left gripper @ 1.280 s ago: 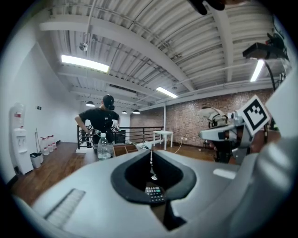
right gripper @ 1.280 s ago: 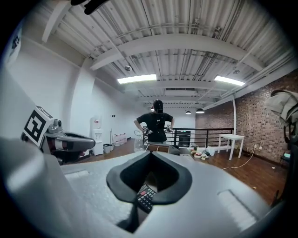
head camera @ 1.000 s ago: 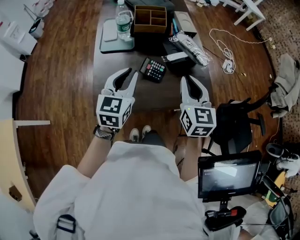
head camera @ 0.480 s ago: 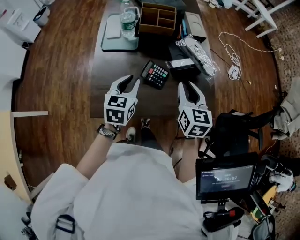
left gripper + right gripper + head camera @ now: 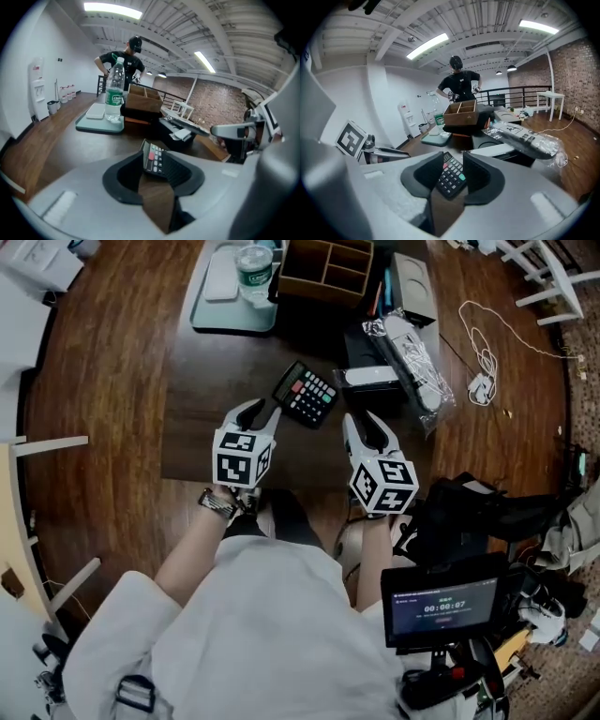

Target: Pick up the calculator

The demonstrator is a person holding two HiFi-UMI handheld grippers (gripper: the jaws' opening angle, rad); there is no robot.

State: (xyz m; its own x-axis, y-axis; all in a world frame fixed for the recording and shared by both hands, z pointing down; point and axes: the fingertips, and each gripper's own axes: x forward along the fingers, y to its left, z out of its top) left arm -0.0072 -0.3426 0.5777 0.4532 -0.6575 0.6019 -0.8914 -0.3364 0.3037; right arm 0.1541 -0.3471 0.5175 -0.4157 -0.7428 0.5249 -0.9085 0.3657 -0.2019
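Observation:
The black calculator with coloured keys lies flat on the dark table, just ahead of both grippers. My left gripper hovers at its near left, apart from it, jaws opening with nothing between them. My right gripper hovers at its near right, also apart, jaws opening and empty. In the left gripper view the calculator shows through the gap of the left gripper. In the right gripper view the calculator shows beyond the right gripper.
At the table's far end stand a green tray with a water bottle and a wooden organiser box. A plastic-wrapped item and a black box lie right of the calculator. A black chair stands at the right.
Both grippers have sunk toward the table and come closer to the calculator. The jaws of both stand wider apart than before.

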